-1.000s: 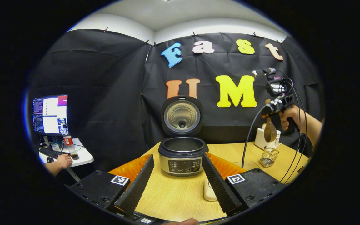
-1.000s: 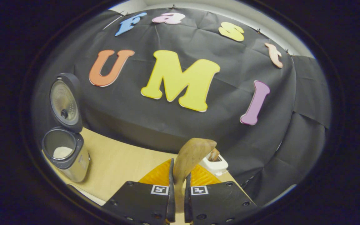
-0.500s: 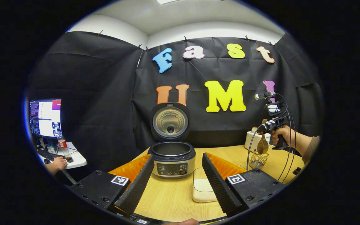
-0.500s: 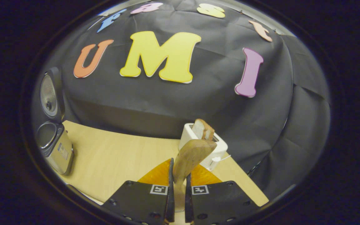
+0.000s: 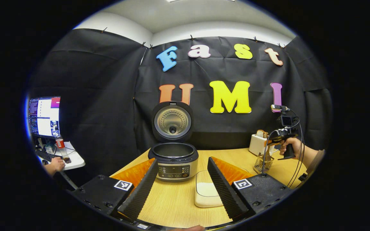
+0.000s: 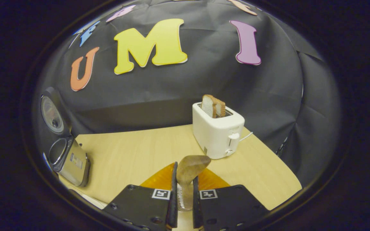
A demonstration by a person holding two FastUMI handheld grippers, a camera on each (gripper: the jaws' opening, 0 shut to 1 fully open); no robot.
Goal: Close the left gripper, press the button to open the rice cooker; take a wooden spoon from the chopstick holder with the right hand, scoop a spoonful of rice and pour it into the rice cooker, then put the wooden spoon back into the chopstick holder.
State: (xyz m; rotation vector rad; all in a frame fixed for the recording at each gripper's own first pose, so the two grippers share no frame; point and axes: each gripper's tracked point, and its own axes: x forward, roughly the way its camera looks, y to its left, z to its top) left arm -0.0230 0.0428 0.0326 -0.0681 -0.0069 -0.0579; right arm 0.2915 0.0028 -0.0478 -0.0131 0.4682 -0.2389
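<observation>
The rice cooker (image 5: 174, 162) stands open on the wooden table (image 5: 172, 205), its lid (image 5: 172, 120) upright. My left gripper (image 5: 182, 192) is open in front of it, a white dish of rice (image 5: 206, 192) between its fingers. At the far right a hand holds my right gripper (image 5: 281, 136) over the wire chopstick holder (image 5: 262, 163). In the right gripper view, my right gripper (image 6: 184, 195) is shut on the wooden spoon (image 6: 191, 165), bowl end up, and the holder's mesh (image 6: 180, 201) shows just below between the fingers. The cooker (image 6: 71, 158) is at the left there.
A white toaster (image 6: 218, 133) with bread slices (image 6: 213, 106) stands just behind the chopstick holder, also seen as the toaster (image 5: 257, 143) in the left gripper view. Off the table to the left, a monitor (image 5: 44, 117) and a person's hand (image 5: 55, 164) at a small desk.
My right gripper has come down with the spoon, from well above the chopstick holder to just over it. My left gripper has drawn back from the cooker, still open.
</observation>
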